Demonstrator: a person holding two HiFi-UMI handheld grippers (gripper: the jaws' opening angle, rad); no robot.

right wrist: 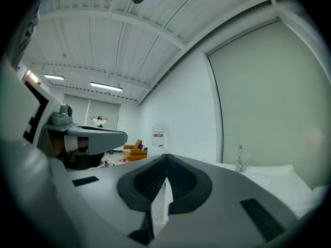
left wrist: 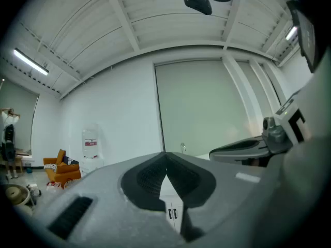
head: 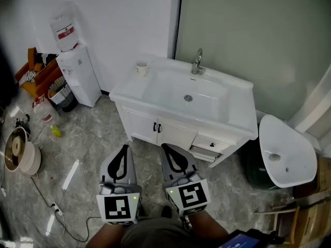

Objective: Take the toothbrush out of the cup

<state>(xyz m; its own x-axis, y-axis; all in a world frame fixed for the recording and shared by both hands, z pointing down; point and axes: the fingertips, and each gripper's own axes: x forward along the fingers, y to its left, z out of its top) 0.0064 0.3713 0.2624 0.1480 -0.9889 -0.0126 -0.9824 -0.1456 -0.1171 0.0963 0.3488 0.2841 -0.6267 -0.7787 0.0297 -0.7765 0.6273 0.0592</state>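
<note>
A small white cup (head: 142, 67) stands on the back left corner of the white sink counter (head: 238, 112), left of the faucet (head: 197, 62). The cup is too small in the head view to make out a toothbrush in it. Both grippers are held low in front of the vanity, side by side and well short of the counter. My left gripper (head: 124, 148) is shut with nothing between its jaws, which meet at the tip (left wrist: 165, 156). My right gripper (head: 166, 146) is likewise shut and empty (right wrist: 165, 158). Each gripper view shows the other gripper beside it.
A water dispenser (head: 77, 71) stands left of the vanity, with orange furniture (head: 39, 74) and a bin beyond it. A round pot (head: 20, 151) and cables lie on the floor at left. A white oval fixture (head: 284, 149) stands right of the vanity. The cabinet doors (head: 155, 128) are closed.
</note>
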